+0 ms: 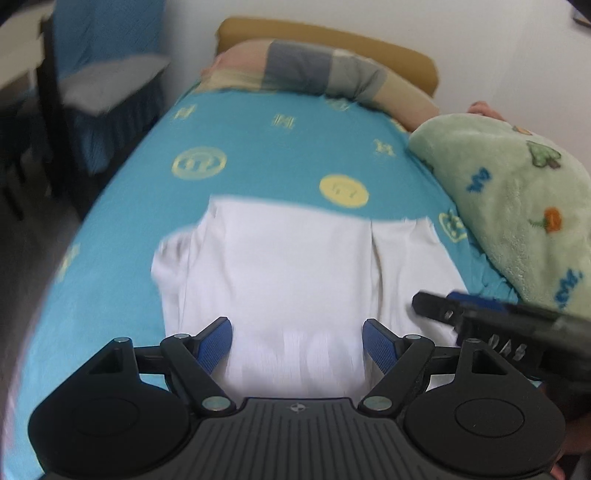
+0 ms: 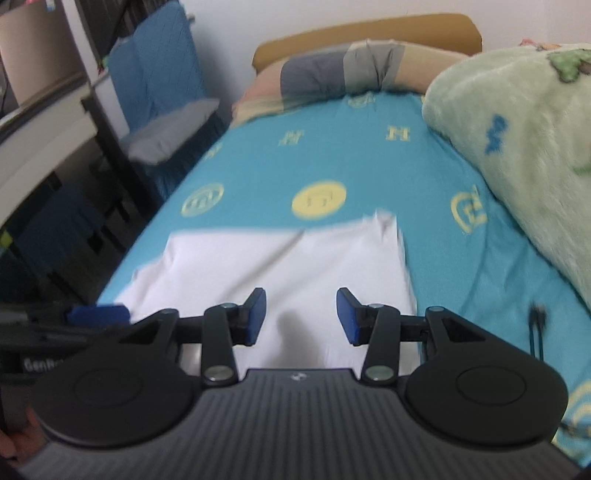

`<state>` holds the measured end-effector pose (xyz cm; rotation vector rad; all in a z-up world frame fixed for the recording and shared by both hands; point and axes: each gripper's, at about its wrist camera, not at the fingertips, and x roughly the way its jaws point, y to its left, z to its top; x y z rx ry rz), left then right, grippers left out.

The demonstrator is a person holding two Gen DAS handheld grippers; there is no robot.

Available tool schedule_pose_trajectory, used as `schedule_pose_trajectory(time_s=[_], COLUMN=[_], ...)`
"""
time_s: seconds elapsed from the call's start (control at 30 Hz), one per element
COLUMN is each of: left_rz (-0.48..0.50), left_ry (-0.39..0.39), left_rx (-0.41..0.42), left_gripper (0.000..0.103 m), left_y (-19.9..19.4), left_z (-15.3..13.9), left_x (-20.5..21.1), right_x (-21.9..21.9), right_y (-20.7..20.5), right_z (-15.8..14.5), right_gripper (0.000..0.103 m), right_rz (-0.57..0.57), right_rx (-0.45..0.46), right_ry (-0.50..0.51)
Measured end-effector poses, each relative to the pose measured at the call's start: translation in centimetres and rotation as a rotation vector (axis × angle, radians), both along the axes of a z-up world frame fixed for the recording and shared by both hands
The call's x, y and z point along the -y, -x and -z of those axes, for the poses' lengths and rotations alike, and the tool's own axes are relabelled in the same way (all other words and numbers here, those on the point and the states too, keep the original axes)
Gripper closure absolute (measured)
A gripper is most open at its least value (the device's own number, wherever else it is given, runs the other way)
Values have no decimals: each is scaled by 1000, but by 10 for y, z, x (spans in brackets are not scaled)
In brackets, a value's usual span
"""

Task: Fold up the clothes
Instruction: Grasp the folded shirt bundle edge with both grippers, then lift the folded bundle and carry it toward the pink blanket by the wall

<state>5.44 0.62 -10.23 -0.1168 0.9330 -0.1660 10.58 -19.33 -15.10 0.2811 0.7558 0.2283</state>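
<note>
A white garment [image 1: 291, 273] lies partly folded on the turquoise bed sheet [image 1: 258, 147], its sides turned in. It also shows in the right wrist view [image 2: 280, 266]. My left gripper [image 1: 297, 343] is open and empty above the garment's near edge. My right gripper [image 2: 301, 314] is open and empty above the garment's near right part. The right gripper's finger shows at the right of the left wrist view [image 1: 480, 314]. The left gripper's blue pad shows at the left of the right wrist view [image 2: 98, 314].
A fluffy green blanket [image 1: 517, 206] is heaped on the bed's right side. A striped pillow [image 1: 314, 70] lies at the wooden headboard [image 1: 332, 35]. A blue-covered chair [image 2: 159, 85] and dark furniture [image 2: 55, 221] stand left of the bed. A black cable [image 2: 535, 328] lies on the sheet.
</note>
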Motion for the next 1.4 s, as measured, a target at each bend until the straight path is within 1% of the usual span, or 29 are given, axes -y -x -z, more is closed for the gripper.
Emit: schedule_pose_trajectory(time_s=[0.17,0.23,0.3,0.33,0.37,0.4,0.43,0.5,0.57,0.67,0.73,0.83,0.87,0.9,0.93,0.97,1.0,1.1,1.17,1.23,1.3,1.33,1.37,1.4], left_rz=[-36,-73,-110,-121,-131,-141,-152,-171,-188,-260,-351,-496,-551,-605,-621,-635,-632,-620,-593,-573,-563,-562,-564,-566], left_ry=[42,106,186,225,264,304,343,408,476,563,604,667,699,732,754,775,778,804,808,823,826,826,833,842], left_rx=[-55,-70,-72,-78,-85,-91,-98,-112,-150,-245,-257,-273,-279,-285,-280,-275,-263,-208,-153,-116,-103,-102,-108,-114], left_gripper=[23,23,23,23,22,21,20,15,14,15,19,30,40,44,48,58,64,76,79,80,81,81,81,81], left_y=[-3,1,9,15,21,27,33,44,48,43,37,30,31,32,33,34,34,38,39,39,37,37,36,38], left_z=[11,7,-2,-5,-7,-10,-13,-17,-10,13,28,48,53,59,60,61,58,44,32,23,18,16,17,17], left_x=[-4,-13,-25,-29,-33,-37,-41,-46,-48,-54,-66,-83,-89,-96,-99,-101,-102,-99,-97,-96,-95,-95,-95,-95], right_x=[0,0,1,5,10,16,21,30,35,37,37,31,28,25,21,17,13,7,7,11,21,27,32,37], right_y=[20,28,35,41,47,53,60,71,79,86,89,88,86,84,80,76,73,61,56,56,60,64,65,67], right_z=[1,2,2,0,-3,-6,-10,-14,-15,-10,-4,17,24,32,39,46,53,66,72,75,77,76,76,75], right_gripper=[58,58,56,55,52,41,26,16,17,16,16,16,16,16,16,16,16,16,16,17,18,24,25,32], right_rz=[18,26,33,49,69,90,110,143,155,174,187,193,192,191,186,178,171,187,209,260,334,371,395,416], right_rx=[-50,-69,-89,-93,-95,-96,-98,-100,-123,-169,-208,-295,-327,-359,-385,-409,-432,-462,-466,-455,-420,-393,-370,-348], right_ry=[-22,-31,-39,-76,-123,-170,-217,-333,-434,-545,-616,-756,-801,-846,-877,-902,-927,-946,-970,-986,-1000,-1009,-1018,-1026])
